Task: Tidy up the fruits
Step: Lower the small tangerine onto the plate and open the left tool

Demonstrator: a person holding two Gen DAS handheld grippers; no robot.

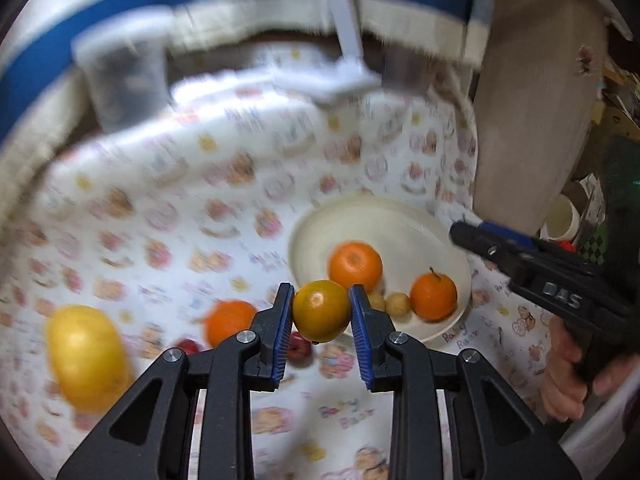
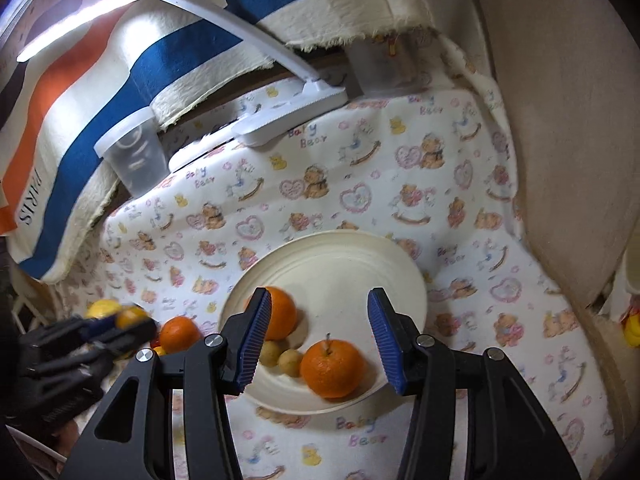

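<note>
My left gripper [image 1: 321,300] is shut on a greenish-orange tangerine [image 1: 322,320], held above the patterned cloth just left of the cream plate [image 1: 384,212]. On the plate lie an orange [image 1: 355,266], a stemmed orange [image 1: 433,296] and two small yellowish fruits [image 1: 398,303]. My right gripper [image 2: 320,336] hangs open over the plate [image 2: 332,240], above the stemmed orange [image 2: 332,368], with nothing pressed between its pads. In the right wrist view the left gripper [image 2: 124,322] shows blurred at the left with its fruit.
Loose on the cloth lie another orange [image 1: 230,320], a large yellow fruit [image 1: 86,356] and two small red fruits [image 1: 300,346]. A white desk lamp [image 2: 296,108], clear plastic cups [image 2: 136,156], a striped cloth [image 2: 160,60] and a beige cushion [image 2: 560,120] border the table.
</note>
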